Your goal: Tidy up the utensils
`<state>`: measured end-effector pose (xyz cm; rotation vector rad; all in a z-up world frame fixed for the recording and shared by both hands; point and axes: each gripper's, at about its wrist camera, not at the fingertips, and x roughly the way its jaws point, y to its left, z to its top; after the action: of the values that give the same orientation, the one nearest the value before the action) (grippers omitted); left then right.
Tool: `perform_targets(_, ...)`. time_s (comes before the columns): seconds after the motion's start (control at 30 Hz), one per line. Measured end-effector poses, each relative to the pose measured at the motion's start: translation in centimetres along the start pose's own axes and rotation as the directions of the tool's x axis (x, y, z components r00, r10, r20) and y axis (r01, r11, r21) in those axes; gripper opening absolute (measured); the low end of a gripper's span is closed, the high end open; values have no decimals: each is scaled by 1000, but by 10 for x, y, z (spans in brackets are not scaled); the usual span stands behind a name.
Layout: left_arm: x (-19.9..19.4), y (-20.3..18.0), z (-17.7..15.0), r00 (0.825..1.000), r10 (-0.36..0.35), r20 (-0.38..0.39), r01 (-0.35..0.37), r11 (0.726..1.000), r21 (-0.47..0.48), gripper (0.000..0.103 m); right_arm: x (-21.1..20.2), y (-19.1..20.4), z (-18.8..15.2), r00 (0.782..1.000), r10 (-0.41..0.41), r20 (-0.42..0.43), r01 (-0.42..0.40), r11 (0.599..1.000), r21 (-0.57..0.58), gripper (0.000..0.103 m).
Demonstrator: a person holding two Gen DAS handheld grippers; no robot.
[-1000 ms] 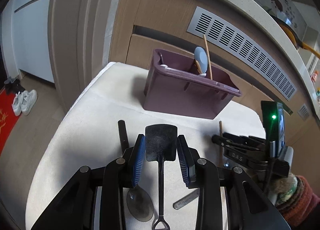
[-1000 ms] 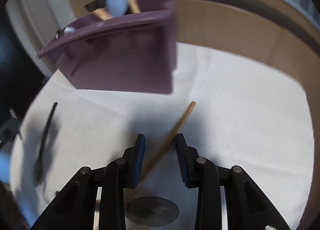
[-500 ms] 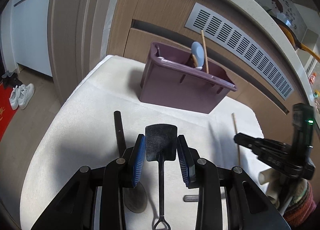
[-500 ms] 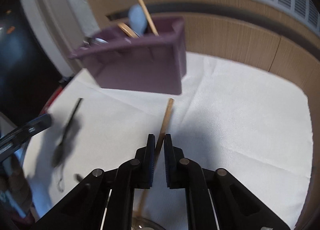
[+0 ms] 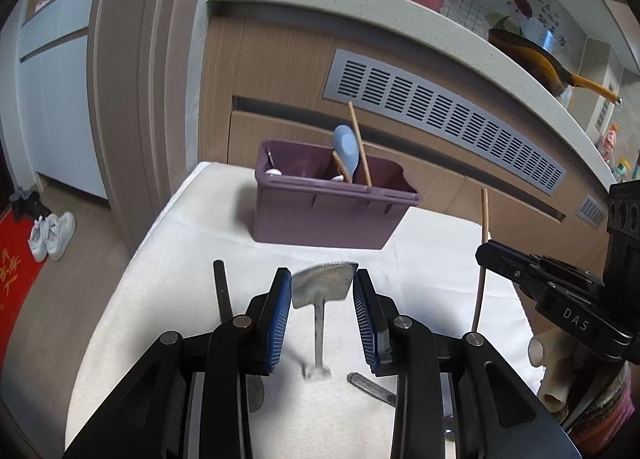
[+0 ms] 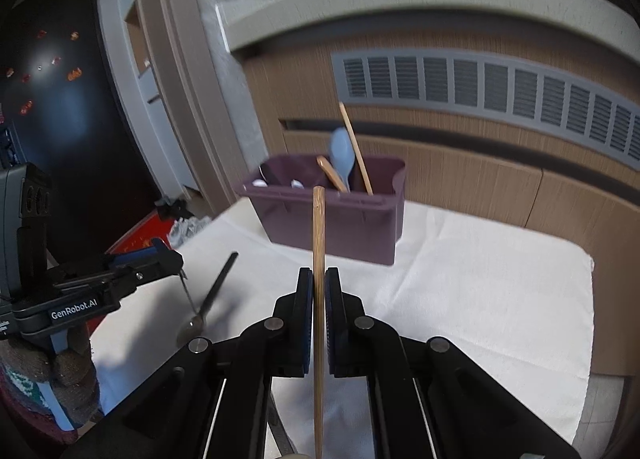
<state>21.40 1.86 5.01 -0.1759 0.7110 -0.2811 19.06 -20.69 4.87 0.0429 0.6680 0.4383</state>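
A purple caddy [image 5: 328,215] [image 6: 332,227] stands at the far side of the white cloth [image 5: 180,259], holding a blue spoon [image 5: 346,151], a wooden stick and other utensils. My left gripper [image 5: 322,297] is shut on the head of a small metal spatula [image 5: 323,284], whose handle hangs down above the cloth. My right gripper [image 6: 319,287] is shut on a wooden chopstick [image 6: 319,235], held upright in the air in front of the caddy. The left wrist view shows that chopstick [image 5: 484,219] at the right. The left gripper [image 6: 176,257] shows at the left of the right wrist view.
A black-handled spoon [image 6: 212,295] [image 5: 219,287] lies on the cloth's left part. Another metal handle [image 5: 372,387] lies near the front. Wooden cabinet fronts with a vent grille [image 5: 440,119] rise behind the table. Shoes [image 5: 52,235] and a red mat sit on the floor at left.
My right gripper closed on the chopstick and lifted it off the cloth until it stands upright. My left gripper rose with the spatula. The caddy now looks farther off in both views.
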Motion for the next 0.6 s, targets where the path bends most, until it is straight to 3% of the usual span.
perform_targets(0.07,-3,-3,1,1000,1,6,-1,1000,8,28,-5,2,1,1000,0,17,0,1000,-5,5)
perform_targets(0.1,-5,-5,2,1000,1,7,-1,1000,11,16,-8,2,2,1000,-2,23,2,1000,-8,5)
perform_targets(0.4,-11,-9,10,1000,11,18,-11,1000,18,16,-20,-2,8,999,-15,49,16,1000,-6,5)
perform_targets(0.6,19,21,0,993,69,-95,-76,994,-73,17,-12,-9,1,1000,-31,2,31,1000,1,5)
